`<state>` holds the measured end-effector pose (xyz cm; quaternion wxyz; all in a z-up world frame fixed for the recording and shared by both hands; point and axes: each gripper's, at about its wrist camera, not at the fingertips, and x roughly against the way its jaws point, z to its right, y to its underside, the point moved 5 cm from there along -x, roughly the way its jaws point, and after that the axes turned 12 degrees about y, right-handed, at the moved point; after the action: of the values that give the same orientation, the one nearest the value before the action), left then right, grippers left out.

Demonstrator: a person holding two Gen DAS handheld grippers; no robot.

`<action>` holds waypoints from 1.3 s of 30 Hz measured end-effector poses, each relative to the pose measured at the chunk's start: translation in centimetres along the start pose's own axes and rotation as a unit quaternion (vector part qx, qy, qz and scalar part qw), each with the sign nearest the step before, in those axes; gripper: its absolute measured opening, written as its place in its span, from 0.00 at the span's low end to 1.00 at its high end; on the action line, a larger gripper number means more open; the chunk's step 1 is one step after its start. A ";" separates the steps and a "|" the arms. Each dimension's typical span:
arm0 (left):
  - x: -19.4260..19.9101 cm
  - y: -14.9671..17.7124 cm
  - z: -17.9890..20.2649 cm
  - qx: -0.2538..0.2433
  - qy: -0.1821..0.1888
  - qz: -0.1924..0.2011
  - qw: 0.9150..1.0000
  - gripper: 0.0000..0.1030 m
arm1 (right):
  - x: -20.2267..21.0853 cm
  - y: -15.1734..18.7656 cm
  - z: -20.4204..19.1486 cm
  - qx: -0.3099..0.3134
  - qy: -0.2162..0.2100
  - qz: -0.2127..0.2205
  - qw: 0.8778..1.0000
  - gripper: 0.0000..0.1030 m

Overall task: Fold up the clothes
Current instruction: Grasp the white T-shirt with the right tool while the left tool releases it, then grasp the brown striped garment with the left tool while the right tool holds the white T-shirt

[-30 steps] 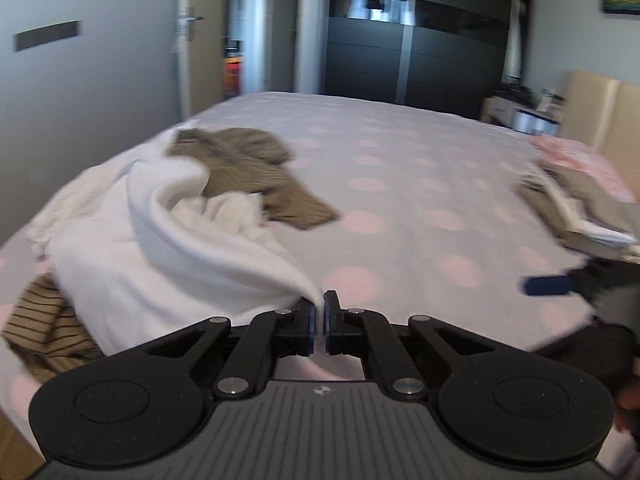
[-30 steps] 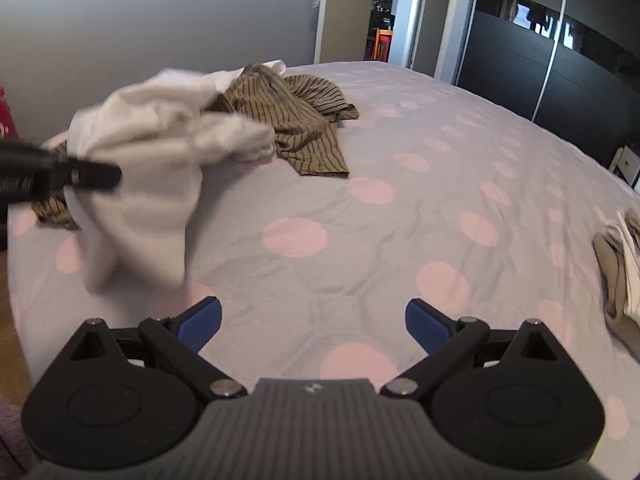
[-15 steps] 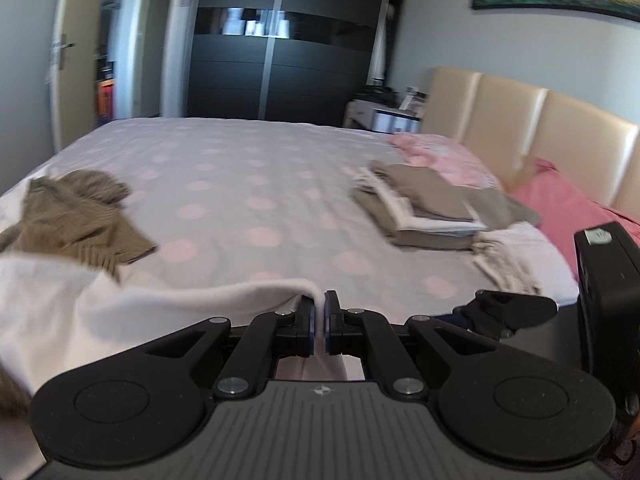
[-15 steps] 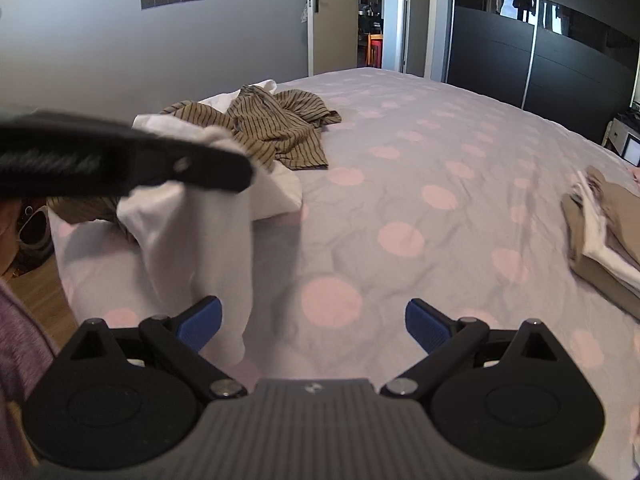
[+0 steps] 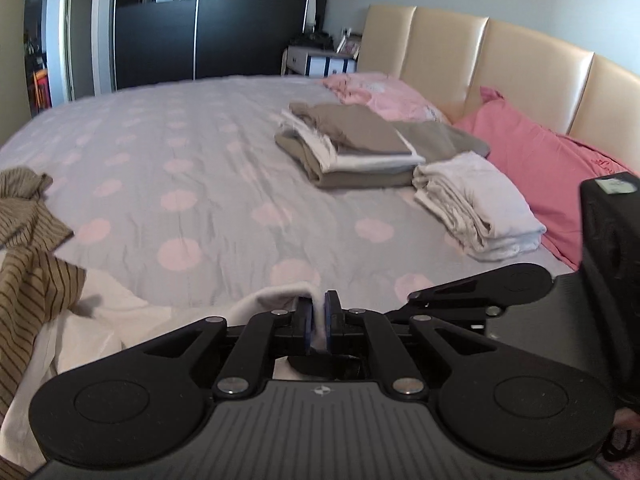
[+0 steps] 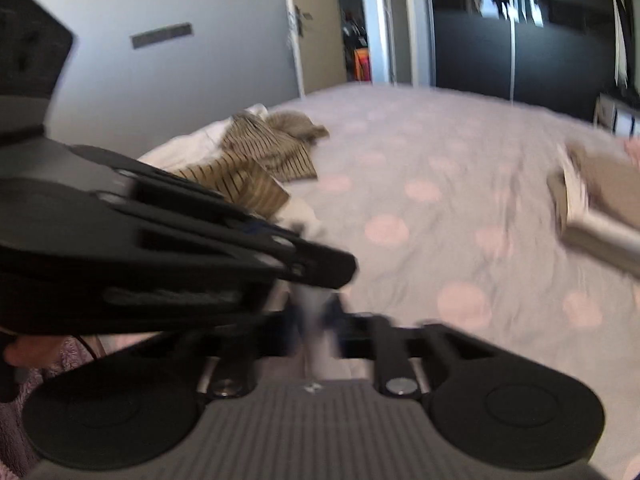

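I have the left gripper (image 5: 316, 322) clamped on an edge of the white garment (image 5: 120, 316), which trails back to the striped top (image 5: 36, 280) at the foot of the bed (image 5: 224, 168). My right gripper (image 6: 316, 320) has just been closing, and pale cloth shows between its blurred jaws, so I judge it pinches the same garment just beside the left, ready to spread it before folding. The folded stacks (image 5: 360, 148) sit near the headboard (image 5: 480, 64).

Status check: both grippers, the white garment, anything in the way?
Left gripper shut on white garment. Right gripper just closing, pale cloth between its jaws, blurred. Striped brown garment lies on the white one.
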<state>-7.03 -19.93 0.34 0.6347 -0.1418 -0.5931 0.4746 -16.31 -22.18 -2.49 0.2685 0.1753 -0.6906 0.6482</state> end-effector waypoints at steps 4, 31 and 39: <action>0.6 0.4 -0.6 -0.012 0.007 -0.011 1.000 0.15 | -0.7 -0.2 -0.3 0.020 0.016 -0.019 0.999 0.07; 9.1 5.7 -24.0 0.082 -0.270 -0.073 0.957 0.12 | -5.4 -0.2 1.3 0.031 0.084 -0.069 0.994 0.06; 14.8 2.8 -28.0 0.088 -0.324 -0.026 0.942 0.04 | -2.5 -5.0 4.8 0.023 0.157 0.005 0.987 0.02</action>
<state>14.29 3.66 0.26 0.4303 0.0917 -0.7264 0.5280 -12.03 -27.66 -0.05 0.3662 0.0738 -0.6253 0.6851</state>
